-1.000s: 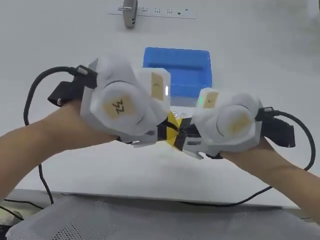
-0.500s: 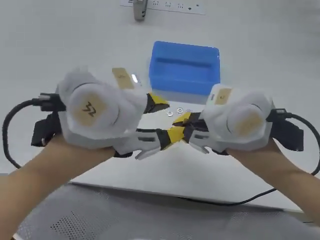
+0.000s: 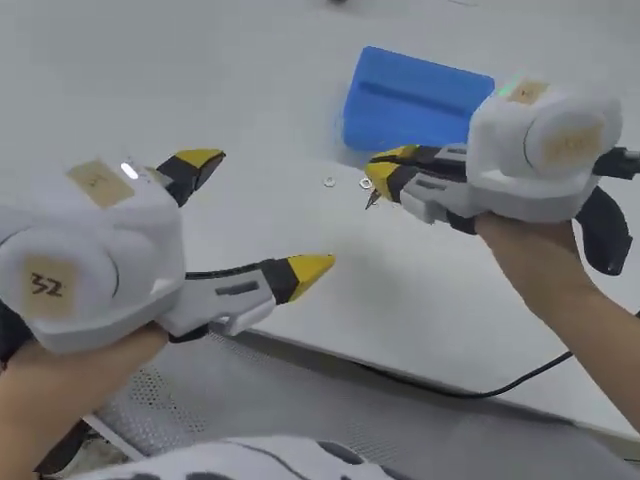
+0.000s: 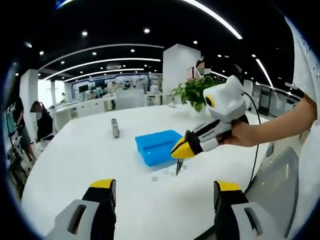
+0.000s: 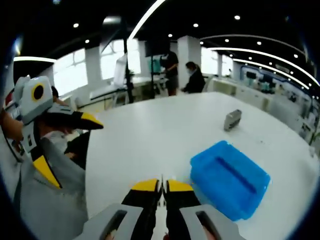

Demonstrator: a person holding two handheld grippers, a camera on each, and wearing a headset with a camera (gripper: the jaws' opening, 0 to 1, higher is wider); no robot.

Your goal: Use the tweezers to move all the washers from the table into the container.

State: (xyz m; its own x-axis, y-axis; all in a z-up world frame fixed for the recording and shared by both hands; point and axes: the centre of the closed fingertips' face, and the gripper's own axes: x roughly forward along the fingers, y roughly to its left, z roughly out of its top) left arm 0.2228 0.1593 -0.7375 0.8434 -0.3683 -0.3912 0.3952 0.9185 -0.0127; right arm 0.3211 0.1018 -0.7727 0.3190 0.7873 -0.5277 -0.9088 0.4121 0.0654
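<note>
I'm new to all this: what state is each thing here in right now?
left tool: open, jaws wide apart, holding nothing.
right tool: shut on the tweezers.
tweezers: gripped, tip pointing down near the washers.
washers: lying loose on the table, outside the container.
container: sitting on the table; contents cannot be told.

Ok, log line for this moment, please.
left hand-held gripper: open, empty | right hand-held gripper: shut on tweezers, tip near washers | washers: on table beside container

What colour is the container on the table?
The container is solid blue, clearest in the right gripper view.
</note>
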